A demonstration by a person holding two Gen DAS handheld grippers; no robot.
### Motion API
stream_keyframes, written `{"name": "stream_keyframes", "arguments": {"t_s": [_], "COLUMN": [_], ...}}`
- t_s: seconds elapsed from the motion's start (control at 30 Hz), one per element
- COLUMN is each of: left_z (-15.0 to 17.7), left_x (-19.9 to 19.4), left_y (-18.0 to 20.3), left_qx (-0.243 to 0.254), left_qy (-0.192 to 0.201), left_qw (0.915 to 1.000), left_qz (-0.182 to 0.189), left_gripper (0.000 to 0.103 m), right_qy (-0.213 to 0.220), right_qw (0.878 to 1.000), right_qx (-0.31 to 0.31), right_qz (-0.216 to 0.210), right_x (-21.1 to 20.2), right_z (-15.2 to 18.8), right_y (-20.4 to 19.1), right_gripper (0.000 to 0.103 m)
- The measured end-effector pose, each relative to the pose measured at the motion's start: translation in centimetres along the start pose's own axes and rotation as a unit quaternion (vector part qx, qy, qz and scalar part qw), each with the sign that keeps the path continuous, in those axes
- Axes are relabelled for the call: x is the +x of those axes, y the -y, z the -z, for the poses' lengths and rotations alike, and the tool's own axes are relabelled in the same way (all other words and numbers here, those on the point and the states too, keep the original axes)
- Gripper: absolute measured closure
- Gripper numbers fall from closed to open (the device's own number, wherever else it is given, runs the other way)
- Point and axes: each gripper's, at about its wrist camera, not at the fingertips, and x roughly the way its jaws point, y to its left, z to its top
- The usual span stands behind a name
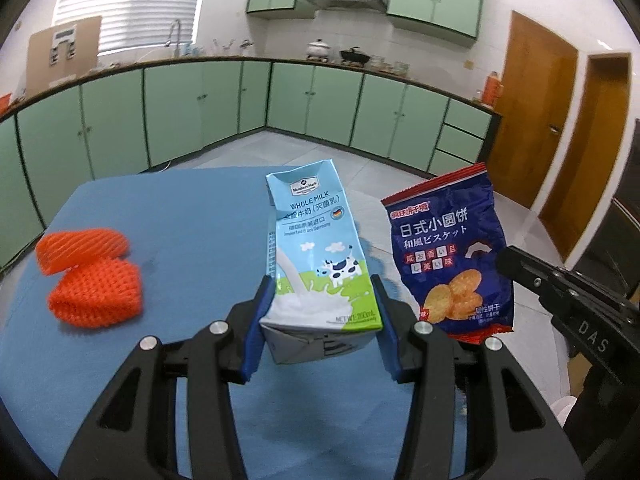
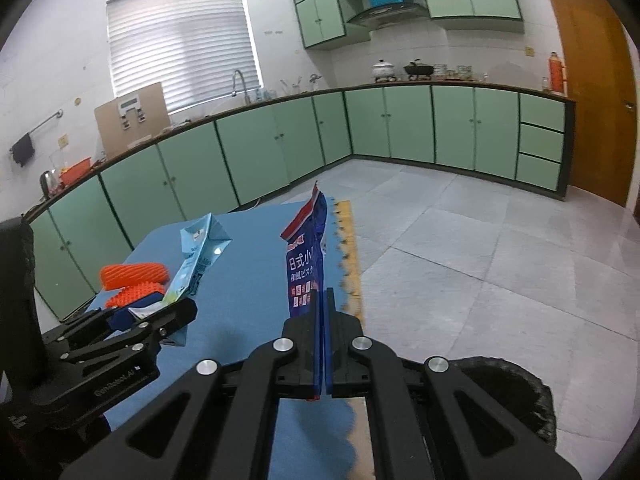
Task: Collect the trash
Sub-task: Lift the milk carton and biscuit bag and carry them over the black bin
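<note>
We have both pieces of trash lifted clear of the blue desk (image 1: 168, 216); the left tool (image 1: 323, 312) is half open, its blue pads clamped on the lower sides of the milk carton (image 1: 316, 248), which stands nearly upright; the right tool (image 2: 322, 344) is pinched fully together on the lower edge of the biscuit packet (image 2: 306, 264), which hangs just right of the carton. Our judgement: keep the grips steady, since the carton can slip if tilted and the thin packet can slide out of the pinch; carry both toward the dark bin (image 2: 516, 392), low and right of the carton, we believe; release the packet first, over the opening. Left of the carton, further along the desk, two orange foam nets (image 1: 90, 272) remain to collect.
</note>
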Motion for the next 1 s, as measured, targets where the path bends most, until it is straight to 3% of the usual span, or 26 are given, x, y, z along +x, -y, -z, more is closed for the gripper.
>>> {"name": "stream_keyframes", "arguments": {"t_s": [0.53,1.0], "left_z": [1.2,5.1], "left_x": [0.1,3.2], "left_y": [9.5,17.1], "left_qx": [0.068,0.119], "left_qy": [0.003,-0.038], "left_qw": [0.9948,0.9824], "left_qz": [0.075,0.138], "left_gripper": [0.058,0.058], "right_qy": [0.025,0.012], "right_qw": [0.996,0.984], "right_qx": [0.046,0.092], "right_qz": [0.076,0.155], "right_x": [-6.1,-9.3], "right_z": [2.1,5.8], "right_y": [7.5,14.7], "right_gripper": [0.101,0.101]}}
